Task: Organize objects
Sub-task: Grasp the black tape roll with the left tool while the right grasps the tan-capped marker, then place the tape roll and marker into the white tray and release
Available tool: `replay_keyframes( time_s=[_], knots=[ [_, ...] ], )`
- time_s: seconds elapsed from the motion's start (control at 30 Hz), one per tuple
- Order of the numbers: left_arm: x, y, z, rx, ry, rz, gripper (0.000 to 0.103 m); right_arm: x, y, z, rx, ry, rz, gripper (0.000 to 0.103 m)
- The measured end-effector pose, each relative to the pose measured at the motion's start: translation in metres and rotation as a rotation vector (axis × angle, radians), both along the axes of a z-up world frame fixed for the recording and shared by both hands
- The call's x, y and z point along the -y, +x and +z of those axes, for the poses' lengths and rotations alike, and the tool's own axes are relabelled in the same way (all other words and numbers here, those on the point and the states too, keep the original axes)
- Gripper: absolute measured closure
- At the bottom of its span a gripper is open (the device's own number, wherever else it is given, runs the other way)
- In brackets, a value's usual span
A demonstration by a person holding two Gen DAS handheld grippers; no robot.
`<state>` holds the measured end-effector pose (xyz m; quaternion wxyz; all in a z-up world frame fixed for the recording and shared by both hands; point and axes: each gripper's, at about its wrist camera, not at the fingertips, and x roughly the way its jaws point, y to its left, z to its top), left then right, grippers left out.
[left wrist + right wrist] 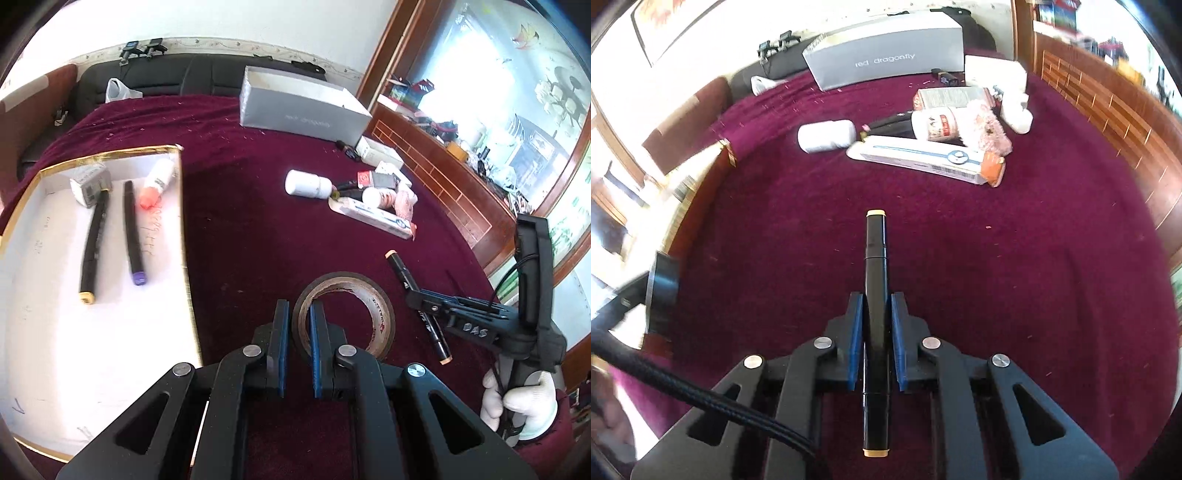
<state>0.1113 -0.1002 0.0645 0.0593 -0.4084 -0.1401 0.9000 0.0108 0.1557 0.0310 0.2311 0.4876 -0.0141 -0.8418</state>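
My left gripper (299, 314) is shut on the wall of a dark tape roll (345, 317), one finger outside the ring and one inside; the roll also shows at the left edge of the right wrist view (665, 282). My right gripper (877, 302) is shut on a black marker (875, 295) with tan end caps, which runs lengthwise between the fingers. The same gripper (419, 299) and marker (400, 266) show in the left wrist view. A white tray (92, 332) with a gold rim holds two black markers (96, 240), a white tube with an orange cap (157, 184) and a small grey box (90, 182).
A pile lies on the maroon cloth (1034, 258): a white bottle (825, 134), a long white box (919, 157), a pink plush toy (986, 127) and small boxes. A grey shoebox (886, 55) stands behind. A wooden cabinet (443, 184) runs along the right.
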Motion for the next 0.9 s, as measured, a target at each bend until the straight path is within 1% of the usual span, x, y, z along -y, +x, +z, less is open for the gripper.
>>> replay_keyframes(
  time_s=[0.17,0.33,0.43,0.53,0.6,0.67,0.8,0.9],
  knots=[
    [0.029,0.009,0.003,-0.010,0.025,0.054,0.095,0.016,0.006,0.021,0.023,-0.141,0.045,0.090],
    [0.077,0.024,0.005,-0.018,0.036,0.153,0.095,0.059,0.013,0.046,0.048,-0.235,0.154,0.090],
    [0.114,0.031,0.009,-0.019,0.019,0.231,0.095,0.095,0.015,0.057,0.065,-0.274,0.218,0.090],
    [0.146,0.032,0.013,-0.011,-0.027,0.294,0.095,0.136,0.015,0.064,0.069,-0.287,0.271,0.090],
    [0.165,0.026,0.016,0.000,-0.082,0.332,0.095,0.168,0.012,0.064,0.089,-0.297,0.308,0.090],
    [0.181,0.017,0.017,0.013,-0.116,0.350,0.095,0.191,0.008,0.061,0.111,-0.298,0.328,0.090],
    [0.203,-0.003,0.009,0.050,-0.145,0.360,0.095,0.243,-0.005,0.044,0.158,-0.265,0.329,0.090],
    [0.219,-0.028,-0.003,0.108,-0.155,0.371,0.095,0.267,-0.018,0.026,0.211,-0.255,0.293,0.090]
  ],
)
